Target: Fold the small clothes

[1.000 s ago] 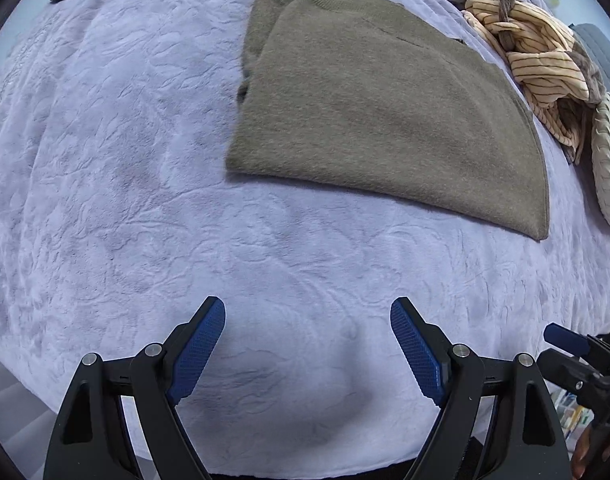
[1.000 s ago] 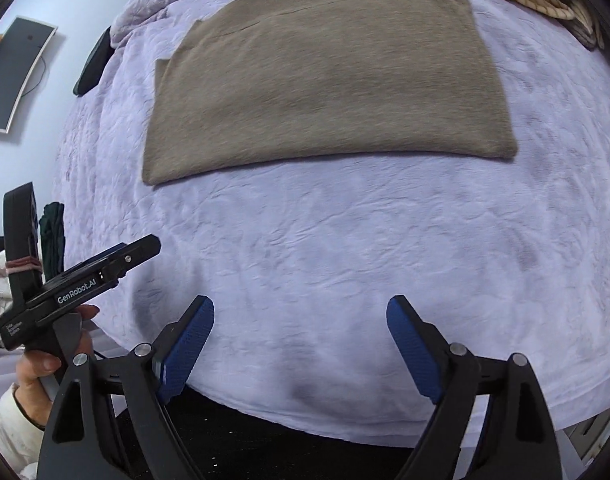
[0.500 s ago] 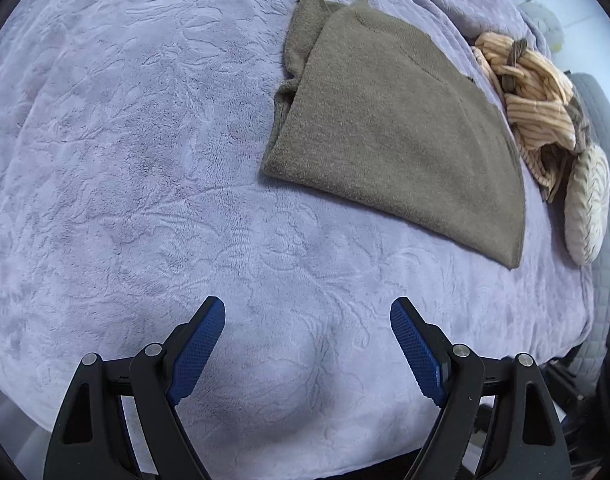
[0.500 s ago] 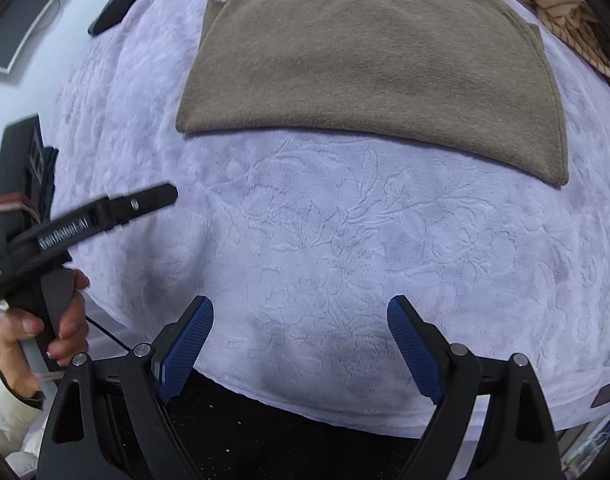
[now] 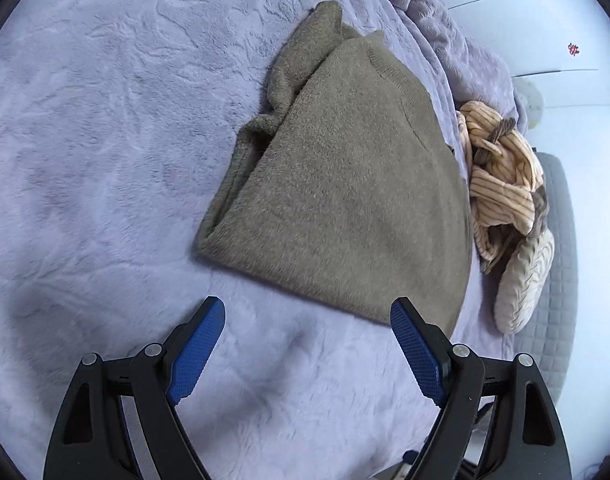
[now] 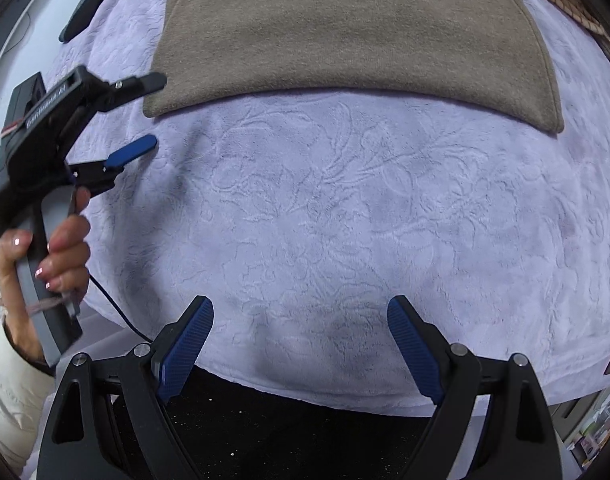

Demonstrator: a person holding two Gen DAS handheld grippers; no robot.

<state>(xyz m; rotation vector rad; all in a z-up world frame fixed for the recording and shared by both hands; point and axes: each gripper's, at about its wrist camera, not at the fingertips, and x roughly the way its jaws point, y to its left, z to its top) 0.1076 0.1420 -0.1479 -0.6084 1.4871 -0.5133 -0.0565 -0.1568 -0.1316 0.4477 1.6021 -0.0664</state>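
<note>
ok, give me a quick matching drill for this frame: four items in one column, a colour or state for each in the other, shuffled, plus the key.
Items:
1. sweater
2. striped garment
3. blanket
4. left gripper

Descriptions:
A. crumpled, cream with brown stripes
B. open, holding nothing
C. olive-brown, folded flat
D. lavender, embossed pattern

Pairs: 1-C, 2-A, 3-D, 4-B

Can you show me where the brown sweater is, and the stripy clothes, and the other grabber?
brown sweater (image 5: pixel 345 200): left wrist view, middle of its folded top layer.
stripy clothes (image 5: pixel 501 176): left wrist view, middle of the crumpled pile.
left gripper (image 6: pixel 145 114): right wrist view, gap between its open fingertips.
</note>
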